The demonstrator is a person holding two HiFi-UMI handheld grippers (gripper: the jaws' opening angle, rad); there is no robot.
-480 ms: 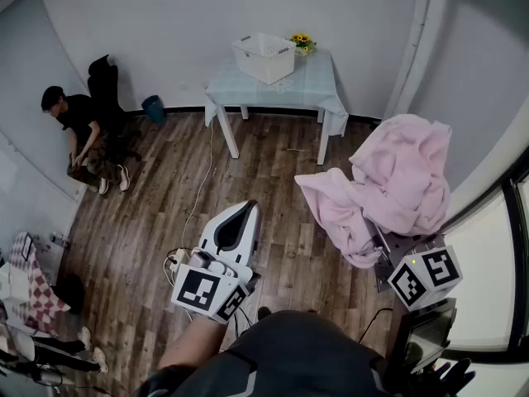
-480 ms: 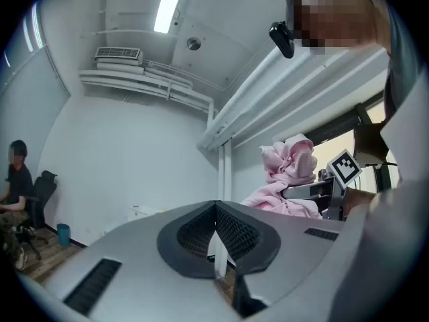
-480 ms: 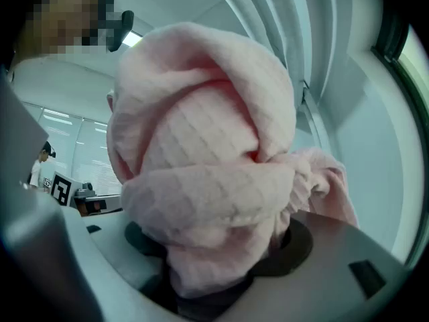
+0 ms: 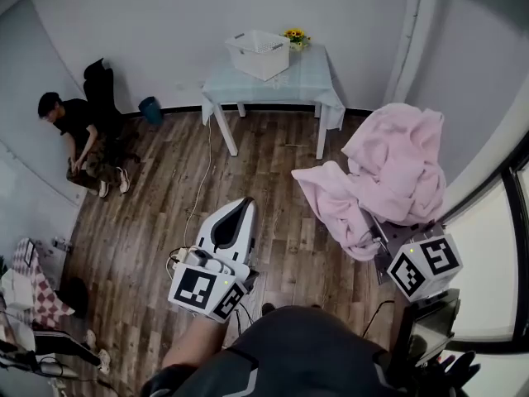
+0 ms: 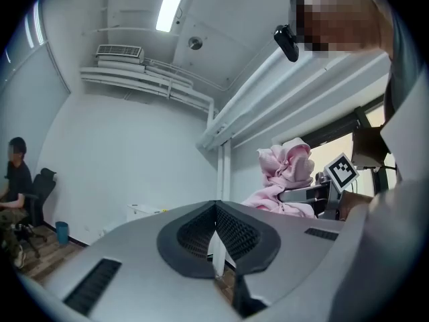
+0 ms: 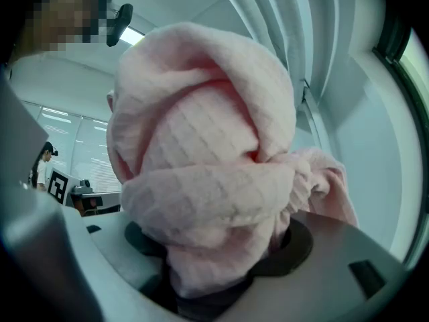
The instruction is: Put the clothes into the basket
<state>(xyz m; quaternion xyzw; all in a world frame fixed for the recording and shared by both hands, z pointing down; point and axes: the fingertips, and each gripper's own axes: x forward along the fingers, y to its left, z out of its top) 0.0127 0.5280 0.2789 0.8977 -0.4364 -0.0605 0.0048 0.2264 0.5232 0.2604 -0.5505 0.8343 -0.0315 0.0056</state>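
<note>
A large pink garment (image 4: 388,172) hangs bunched from my right gripper (image 4: 378,240) at the right of the head view. In the right gripper view the pink garment (image 6: 208,159) fills the middle, and the right gripper (image 6: 214,274) is shut on a thick wad of it, jaws spread wide. My left gripper (image 4: 241,209) is held low at centre, pointing towards the far table. In its own view the left gripper (image 5: 216,210) is shut with nothing in it. The white basket (image 4: 260,54) stands on the small table (image 4: 310,85) by the far wall.
Yellow flowers (image 4: 295,36) stand behind the basket. A person (image 4: 78,139) sits on the floor at the left wall beside a black chair (image 4: 101,89) and a blue bin (image 4: 152,108). A power strip with its cable (image 4: 177,259) lies on the wood floor.
The whole head view has shifted slightly, so the table and garment sit a little higher and further left. Both grippers keep their poses and the right one still holds the garment.
</note>
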